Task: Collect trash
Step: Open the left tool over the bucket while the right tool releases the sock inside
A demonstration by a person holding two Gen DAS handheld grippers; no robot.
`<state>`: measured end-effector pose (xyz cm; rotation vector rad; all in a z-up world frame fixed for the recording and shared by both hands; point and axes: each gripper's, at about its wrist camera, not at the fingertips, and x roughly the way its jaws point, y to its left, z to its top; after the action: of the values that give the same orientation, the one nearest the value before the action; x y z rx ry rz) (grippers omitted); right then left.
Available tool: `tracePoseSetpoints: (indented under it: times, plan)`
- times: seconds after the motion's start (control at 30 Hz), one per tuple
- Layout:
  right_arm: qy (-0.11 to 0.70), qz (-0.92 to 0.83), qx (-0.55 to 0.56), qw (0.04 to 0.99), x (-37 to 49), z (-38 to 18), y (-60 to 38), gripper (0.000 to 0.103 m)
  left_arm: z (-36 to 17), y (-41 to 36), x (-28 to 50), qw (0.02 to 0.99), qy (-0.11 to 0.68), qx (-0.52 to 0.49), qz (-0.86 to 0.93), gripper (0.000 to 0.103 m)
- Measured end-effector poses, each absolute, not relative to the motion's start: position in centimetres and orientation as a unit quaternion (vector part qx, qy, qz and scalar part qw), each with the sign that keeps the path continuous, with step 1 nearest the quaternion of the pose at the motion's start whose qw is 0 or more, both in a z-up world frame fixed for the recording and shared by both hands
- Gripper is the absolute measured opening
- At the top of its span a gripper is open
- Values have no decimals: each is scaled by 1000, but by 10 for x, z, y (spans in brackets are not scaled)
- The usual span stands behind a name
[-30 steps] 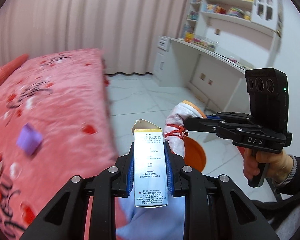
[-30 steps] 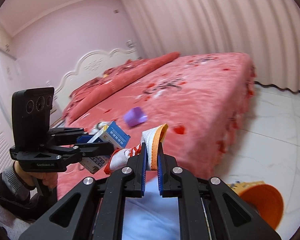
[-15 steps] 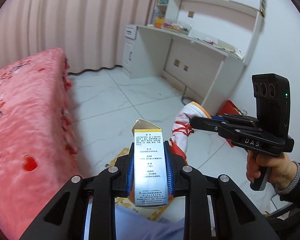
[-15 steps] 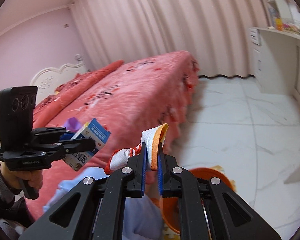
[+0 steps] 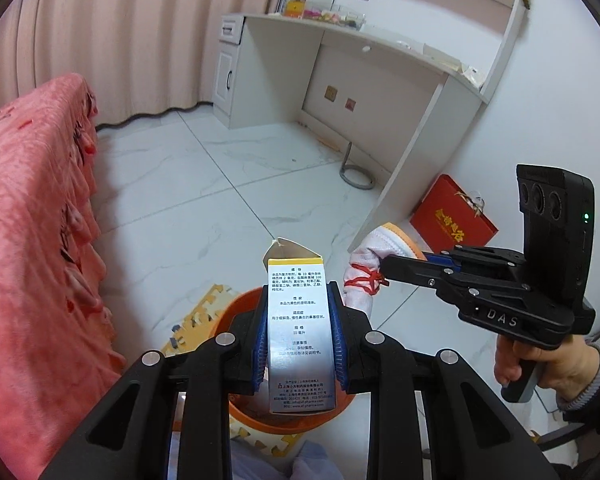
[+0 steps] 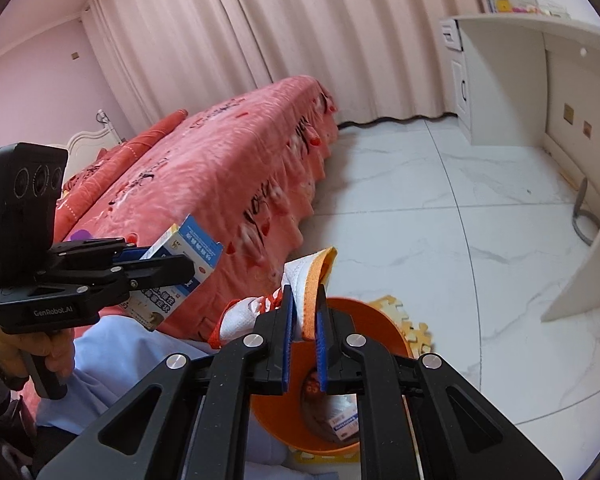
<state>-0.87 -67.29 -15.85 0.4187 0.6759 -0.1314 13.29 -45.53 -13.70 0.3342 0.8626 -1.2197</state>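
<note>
Left hand-held gripper [image 5: 300,344] clamped on an upright medicine box [image 5: 300,332], directly above the orange bin [image 5: 236,312], mostly hidden behind box and fingers. Right hand-held gripper [image 6: 303,344] pinching a white-and-orange sock [image 6: 308,280] over that bin's rim, sock's lower part hidden between the pads.

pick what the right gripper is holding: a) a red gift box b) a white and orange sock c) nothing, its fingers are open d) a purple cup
b: the right gripper is shut on the white and orange sock, just above the orange bin, while the left gripper grips the medicine box.
</note>
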Motion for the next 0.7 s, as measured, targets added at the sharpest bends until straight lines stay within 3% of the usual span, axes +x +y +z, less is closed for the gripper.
tracePoseSetpoints:
  times: [0.1, 0.13, 0.17, 0.27, 0.53, 0.63, 0.7]
  plan:
    - [337, -70, 211, 915, -5, -169, -675, 14, -147, -465, 132, 716, 399, 164, -548, 35]
    - [339, -71, 211, 914, -4, -170, -675, 16, -148, -467, 132, 718, 399, 167, -545, 53]
    - [342, -75, 212, 912, -2, -173, -675, 21, -149, -471, 132, 719, 399, 166, -544, 64]
    - [344, -80, 220, 909, 0, -179, -678, 33, -151, -473, 133, 717, 404, 167, -543, 64]
    - [341, -81, 220, 910, -1, -176, -675, 36, -146, -467, 131, 722, 399, 169, -540, 64]
    - [331, -79, 218, 915, -3, -166, -668, 49, -139, -460, 131, 734, 391, 157, -532, 77]
    - [324, -74, 213, 919, -3, -158, -660, 50, -132, -452, 129, 742, 382, 155, -529, 77]
